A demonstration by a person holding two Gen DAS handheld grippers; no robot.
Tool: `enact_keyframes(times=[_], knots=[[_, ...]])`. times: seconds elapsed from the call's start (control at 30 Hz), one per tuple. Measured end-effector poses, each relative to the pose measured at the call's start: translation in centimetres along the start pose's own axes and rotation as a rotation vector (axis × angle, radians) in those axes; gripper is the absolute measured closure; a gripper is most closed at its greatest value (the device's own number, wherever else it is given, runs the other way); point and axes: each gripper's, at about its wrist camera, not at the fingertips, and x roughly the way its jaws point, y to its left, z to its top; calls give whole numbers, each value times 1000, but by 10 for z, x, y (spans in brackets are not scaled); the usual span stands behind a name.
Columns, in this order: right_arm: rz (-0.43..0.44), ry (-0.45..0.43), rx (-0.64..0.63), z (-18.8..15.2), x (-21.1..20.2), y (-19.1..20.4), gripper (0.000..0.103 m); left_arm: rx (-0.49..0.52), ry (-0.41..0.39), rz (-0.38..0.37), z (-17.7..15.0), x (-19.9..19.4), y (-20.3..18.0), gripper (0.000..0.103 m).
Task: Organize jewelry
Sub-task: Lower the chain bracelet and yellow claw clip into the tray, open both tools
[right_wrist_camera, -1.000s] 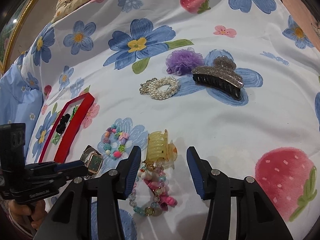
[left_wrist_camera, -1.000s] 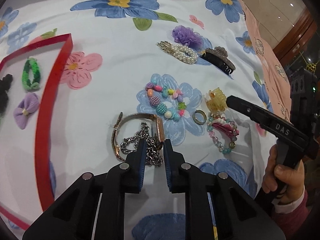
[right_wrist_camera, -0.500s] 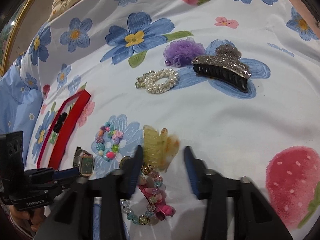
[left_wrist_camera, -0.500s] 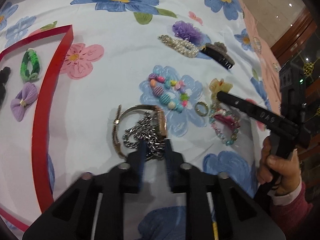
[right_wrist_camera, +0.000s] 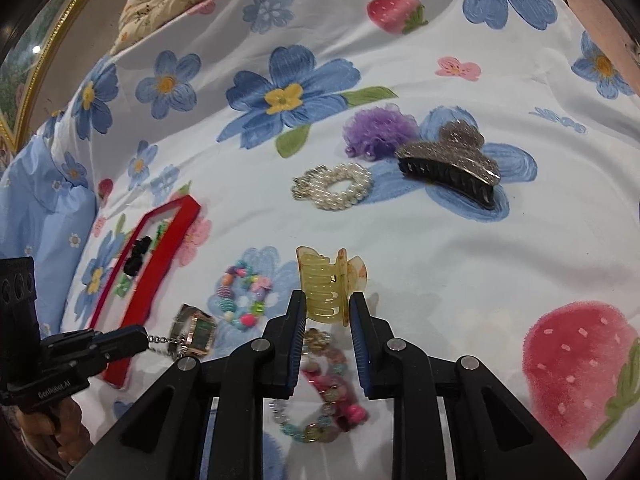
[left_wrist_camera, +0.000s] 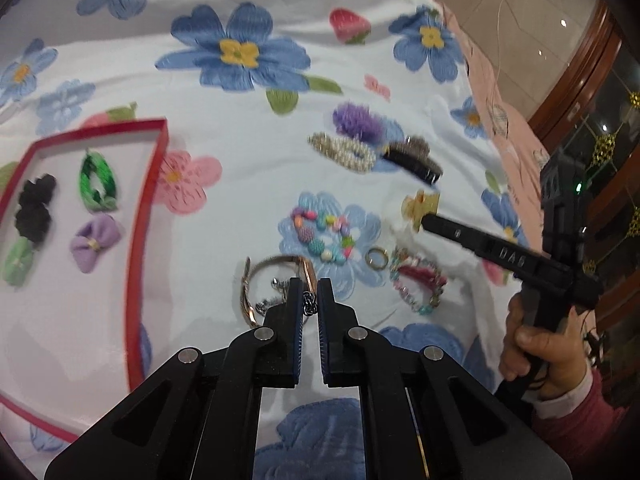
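Jewelry lies scattered on a flowered sheet point(right_wrist_camera: 420, 248), with a red tray point(left_wrist_camera: 138, 240) off to the left already holding bows and hair ties. Left gripper point(left_wrist_camera: 309, 302) has its fingers closed tight on a silver chain point(left_wrist_camera: 309, 305), which hangs from them beside the watch point(left_wrist_camera: 276, 280). Right gripper point(right_wrist_camera: 327, 314) has its fingers pressed on a yellow claw clip point(right_wrist_camera: 328, 284), narrowly apart because the clip fills the gap; a beaded bracelet point(right_wrist_camera: 320, 396) lies beneath. Both pickups look made, so the step in hand is carrying. Next, the chain must clear the watch without snagging, then both pieces go to the tray.
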Motion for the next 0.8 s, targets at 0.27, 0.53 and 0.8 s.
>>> enact_keyframes(times=[0.27, 0.53, 0.8], knots=[[47, -18, -33, 5, -11, 28, 81, -40, -115, 10, 16, -46, 12, 97], [117, -21, -86, 11, -12, 67, 81, -95, -208, 33, 19, -88, 36, 97], [191, -8, -146, 18, -2, 113, 81, -140, -293, 86, 22, -129, 67, 97]])
